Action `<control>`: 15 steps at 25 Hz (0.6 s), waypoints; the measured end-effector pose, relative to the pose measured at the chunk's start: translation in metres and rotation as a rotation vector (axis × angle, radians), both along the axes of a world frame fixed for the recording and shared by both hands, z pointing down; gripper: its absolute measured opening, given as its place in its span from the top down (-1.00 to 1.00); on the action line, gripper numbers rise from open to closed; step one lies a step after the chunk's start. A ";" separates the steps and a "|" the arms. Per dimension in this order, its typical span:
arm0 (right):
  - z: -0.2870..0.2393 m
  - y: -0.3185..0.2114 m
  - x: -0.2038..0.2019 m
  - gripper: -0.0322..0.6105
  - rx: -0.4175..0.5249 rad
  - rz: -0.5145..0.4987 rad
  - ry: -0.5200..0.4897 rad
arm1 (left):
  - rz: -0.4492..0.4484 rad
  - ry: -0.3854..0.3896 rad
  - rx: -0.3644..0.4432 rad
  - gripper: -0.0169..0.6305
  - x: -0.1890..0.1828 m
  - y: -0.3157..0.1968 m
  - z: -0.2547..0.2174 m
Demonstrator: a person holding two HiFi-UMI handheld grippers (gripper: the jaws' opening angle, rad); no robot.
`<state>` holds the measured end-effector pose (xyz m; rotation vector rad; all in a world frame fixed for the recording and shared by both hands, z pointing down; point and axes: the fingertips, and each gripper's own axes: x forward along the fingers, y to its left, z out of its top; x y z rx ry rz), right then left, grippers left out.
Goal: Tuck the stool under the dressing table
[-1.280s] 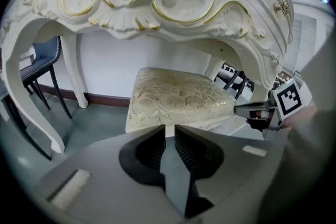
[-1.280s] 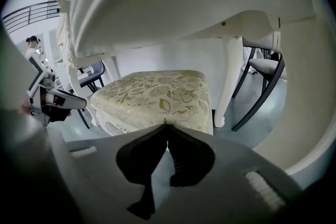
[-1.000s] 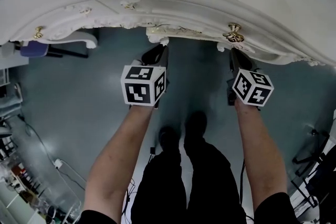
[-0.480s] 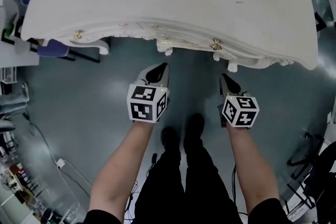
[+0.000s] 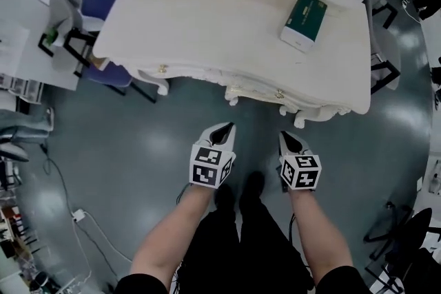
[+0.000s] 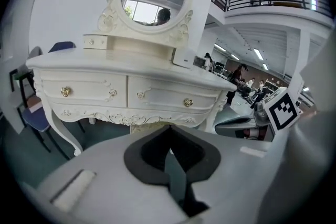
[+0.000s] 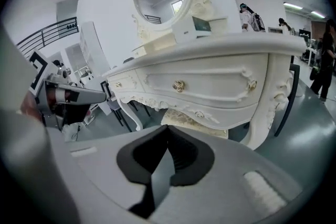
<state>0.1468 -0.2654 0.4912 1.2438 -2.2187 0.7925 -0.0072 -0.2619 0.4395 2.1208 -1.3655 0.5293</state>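
Head view: the stool (image 5: 300,120) sits beneath the front edge of the table (image 5: 207,38), with only 2 cream feet peeking out onto the floor. I judge the tuck done, or nearly so. The left gripper (image 5: 226,127) and right gripper (image 5: 284,137) point at that front edge, apart from it and touching nothing. Any next move would be a low final nudge on the seat, if it is not fully in.

Left gripper view: the jaws meet at their tips with nothing between them. The stool (image 6: 139,127) shows under the drawers, between the table's front legs.

Right gripper view: the jaws are likewise closed and empty. The patterned seat of the stool (image 7: 191,122) lies beneath the table's carved front edge.
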 end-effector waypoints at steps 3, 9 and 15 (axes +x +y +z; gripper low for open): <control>-0.031 0.005 -0.008 0.89 0.012 -0.016 -0.009 | -0.025 0.024 0.022 0.90 -0.006 0.003 -0.033; -0.073 0.023 -0.001 0.89 -0.011 -0.040 0.024 | -0.064 0.045 0.049 0.90 -0.013 0.015 -0.082; -0.106 0.038 0.012 0.89 -0.030 -0.036 -0.006 | -0.066 0.041 0.066 0.90 -0.009 0.026 -0.116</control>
